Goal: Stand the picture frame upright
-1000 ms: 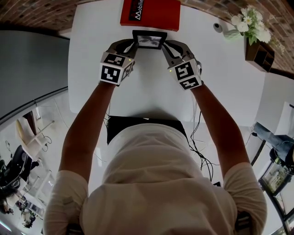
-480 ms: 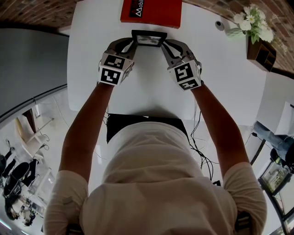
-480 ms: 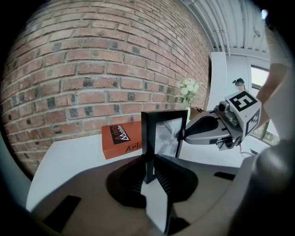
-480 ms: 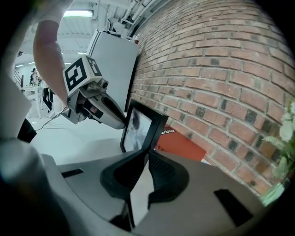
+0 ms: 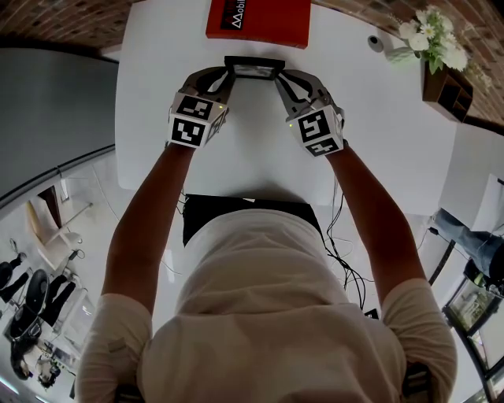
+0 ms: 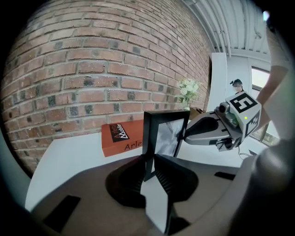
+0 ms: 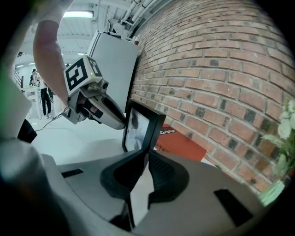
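The picture frame [image 5: 253,69] stands near upright at the far side of the bench [image 5: 236,149], just before a red book [image 5: 260,20]. The left tool [image 5: 228,75] holds its left edge, its jaws having just eased slightly wider. The right tool [image 5: 279,77] pinches the right edge, jaws narrow. Recommended: seat the base flat, then release one side at a time.

Cream short-sleeved shirt [image 5: 276,315]; grey left tongs [image 5: 228,73] and right tongs [image 5: 279,77] bearing black-and-white marker cubes [image 5: 193,120] [image 5: 316,131].

White table [image 5: 378,134], 1 red book [image 5: 260,20] flat at its far edge, vase of flowers [image 5: 427,43] farther right.
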The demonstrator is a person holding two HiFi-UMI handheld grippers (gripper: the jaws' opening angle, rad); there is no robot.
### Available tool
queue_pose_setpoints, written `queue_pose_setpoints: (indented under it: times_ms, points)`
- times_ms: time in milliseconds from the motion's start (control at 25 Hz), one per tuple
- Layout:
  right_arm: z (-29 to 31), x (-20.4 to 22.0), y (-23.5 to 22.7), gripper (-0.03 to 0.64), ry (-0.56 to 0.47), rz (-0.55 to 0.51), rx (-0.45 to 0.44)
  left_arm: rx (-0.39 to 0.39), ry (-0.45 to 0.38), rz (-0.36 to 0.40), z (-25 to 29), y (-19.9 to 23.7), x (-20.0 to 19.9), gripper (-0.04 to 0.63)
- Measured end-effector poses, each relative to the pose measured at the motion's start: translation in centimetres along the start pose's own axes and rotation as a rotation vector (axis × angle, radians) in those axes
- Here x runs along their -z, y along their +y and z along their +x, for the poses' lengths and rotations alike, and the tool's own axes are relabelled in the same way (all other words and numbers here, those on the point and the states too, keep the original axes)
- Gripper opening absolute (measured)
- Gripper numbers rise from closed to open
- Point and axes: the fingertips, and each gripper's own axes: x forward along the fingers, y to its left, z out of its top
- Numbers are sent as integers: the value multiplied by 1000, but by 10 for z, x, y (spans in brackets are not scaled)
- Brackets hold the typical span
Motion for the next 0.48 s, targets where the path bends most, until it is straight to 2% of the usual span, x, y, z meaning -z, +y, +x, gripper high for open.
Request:
queue_pose_setpoints:
  times_ms: [480]
  points:
    - [0, -2, 2, 38, -25, 39, -11, 5, -2, -10, -1, -2, 1, 67]
